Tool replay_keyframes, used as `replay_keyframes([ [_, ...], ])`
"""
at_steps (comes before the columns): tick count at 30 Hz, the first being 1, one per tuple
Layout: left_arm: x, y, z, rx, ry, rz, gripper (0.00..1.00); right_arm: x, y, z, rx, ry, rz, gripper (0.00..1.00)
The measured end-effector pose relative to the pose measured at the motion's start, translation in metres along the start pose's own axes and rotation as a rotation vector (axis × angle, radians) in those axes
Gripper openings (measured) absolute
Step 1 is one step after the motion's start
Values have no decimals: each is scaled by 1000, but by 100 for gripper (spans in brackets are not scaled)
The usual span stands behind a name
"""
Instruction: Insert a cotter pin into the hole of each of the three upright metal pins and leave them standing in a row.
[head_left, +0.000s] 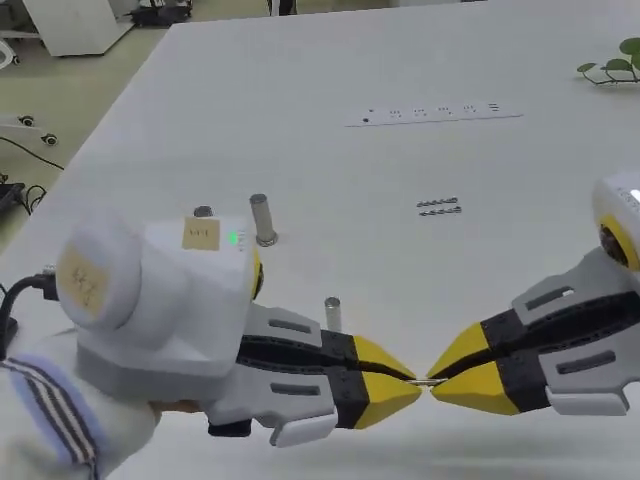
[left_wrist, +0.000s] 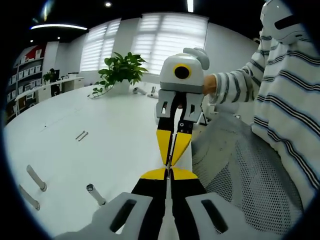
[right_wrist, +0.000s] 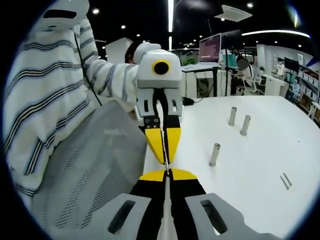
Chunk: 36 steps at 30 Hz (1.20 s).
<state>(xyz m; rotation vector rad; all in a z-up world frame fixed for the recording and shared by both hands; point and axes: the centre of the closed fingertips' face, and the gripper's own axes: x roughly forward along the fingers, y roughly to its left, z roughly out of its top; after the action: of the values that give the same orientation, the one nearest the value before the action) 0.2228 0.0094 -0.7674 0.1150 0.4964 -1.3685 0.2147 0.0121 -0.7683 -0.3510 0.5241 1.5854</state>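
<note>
Left gripper (head_left: 413, 384) sits low in the head view, its white body large at lower left, with a striped sleeve (head_left: 40, 405) behind it. Jaws closed, yellow tips pointing right. Right gripper (head_left: 438, 381) comes in from the right edge, jaws likewise closed, tips pointing left. The two meet tip to tip, just above the table (head_left: 300, 120) near its front edge.

A thin cotter pin (head_left: 427, 381) shows as a silver sliver bridging the two sets of tips. Cannot tell whether one gripper or both pinch it. Each gripper view shows the other gripper head-on, nose to nose with its own jaws.

Near metal pin (head_left: 332, 311) stands upright just behind the left gripper's jaws. Second metal pin (head_left: 261, 217) stands upright farther back and left, on a small round base. Third metal pin (head_left: 203, 212) is left of that; only its top is visible above the left gripper's body. In the right gripper view all three stand upright, two close together and one apart, nearer the grippers.

Loose cotter pins (head_left: 438, 207) lie flat side by side, well to the right of the second metal pin. Socket strip (head_left: 435, 112) is set into the table farther back. Plant (head_left: 612, 65) at far right edge. Mesh chair (left_wrist: 235, 170) beside the table in the left gripper view.
</note>
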Motion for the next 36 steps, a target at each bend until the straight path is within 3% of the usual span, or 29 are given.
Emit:
replay_keyframes([
  [2, 1, 2, -6, -19, 25, 6, 0, 0, 1, 1, -3, 6, 8, 3],
  [8, 3, 1, -8, -15, 25, 6, 0, 1, 0, -3, -18, 45, 15, 3],
  [15, 2, 14, -13, -39, 13, 74, 2, 0, -12, -3, -13, 58, -10, 3],
  [17, 1, 19, -13, -17, 6, 106, 6, -1, -17, -3, -6, 58, -15, 3],
  [21, -3, 28, -16, -27, 3, 148, 15, -1, -31, -3, -12, 72, -43, 3],
  [23, -8, 40, -15, -15, -9, 209, 18, -1, -37, -2, -10, 71, -56, 3],
  [29, -20, 65, -8, 10, -41, 329, 27, -1, -56, -10, 12, 86, -91, 3],
  [32, -27, 82, -10, 17, -36, 409, 30, 0, -67, -14, 33, 94, -124, 3],
  [36, -34, 99, -20, -28, -23, 473, 30, 4, -78, -20, 50, 106, -144, 3],
])
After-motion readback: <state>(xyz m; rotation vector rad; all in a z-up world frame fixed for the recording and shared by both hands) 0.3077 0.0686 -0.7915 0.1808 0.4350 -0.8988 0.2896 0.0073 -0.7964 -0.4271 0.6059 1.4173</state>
